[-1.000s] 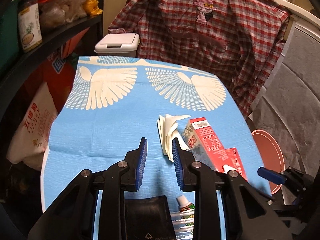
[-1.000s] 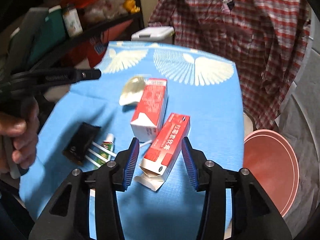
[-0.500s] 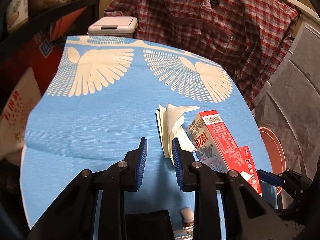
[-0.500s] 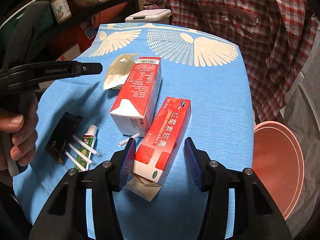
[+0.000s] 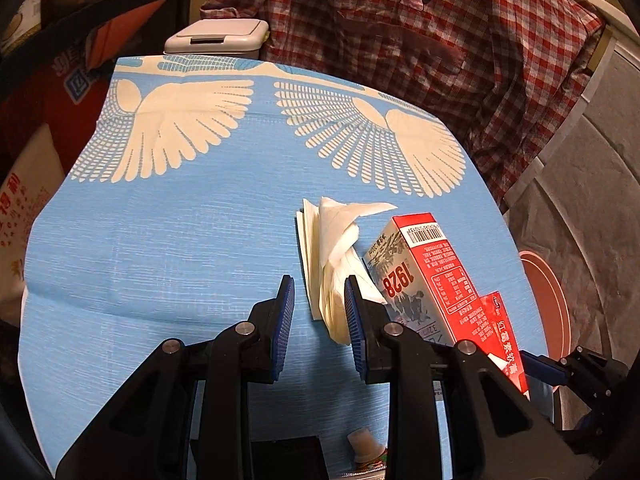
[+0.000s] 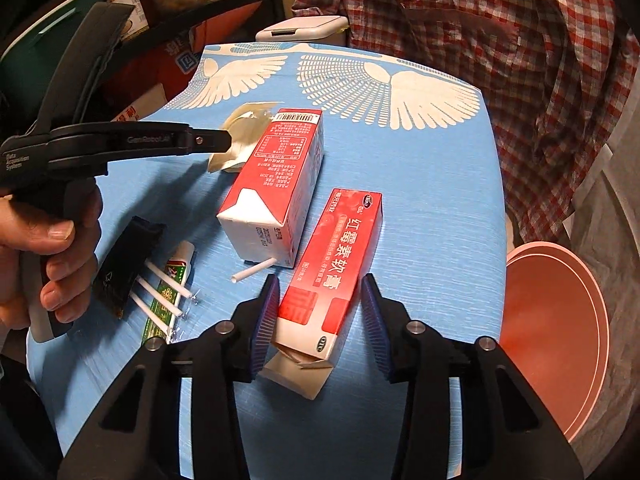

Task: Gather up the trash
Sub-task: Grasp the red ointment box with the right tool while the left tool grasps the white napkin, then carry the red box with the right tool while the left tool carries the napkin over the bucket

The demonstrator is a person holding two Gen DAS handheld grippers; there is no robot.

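The right gripper [image 6: 318, 320] is parted, its jaws standing on either side of the near end of the red ointment box [image 6: 334, 272] without visibly pressing it. The box lies flat; its long axis runs straight away from the jaws, torn flap end nearest, intact end pointing toward the far table edge. Just left of it lies the red milk carton [image 6: 276, 184], roughly parallel, gabled end nearest, barcode end farthest. A short white straw [image 6: 254, 271] lies across the gap ahead of the left jaw.

The left gripper [image 5: 318, 320] is also parted and holds nothing. The crumpled white tissue [image 5: 336, 264] lies ahead of its right jaw and touches that jaw's pad; the tissue's long axis runs away from the jaws. The carton [image 5: 424, 276] sits outside the right jaw.

Left of the right gripper's jaws lie a black sachet [image 6: 128, 260], a small green tube [image 6: 172, 284] and white sticks [image 6: 162, 292], close together.

Ahead of both grippers the blue tablecloth [image 5: 168, 240] with white wing prints is bare up to the far edge. Right of the right jaws the table edge is close, with a red round lid [image 6: 552, 320] below it. Beyond the far edge stand a white bin [image 5: 218, 38] and a hanging plaid shirt [image 5: 420, 40]
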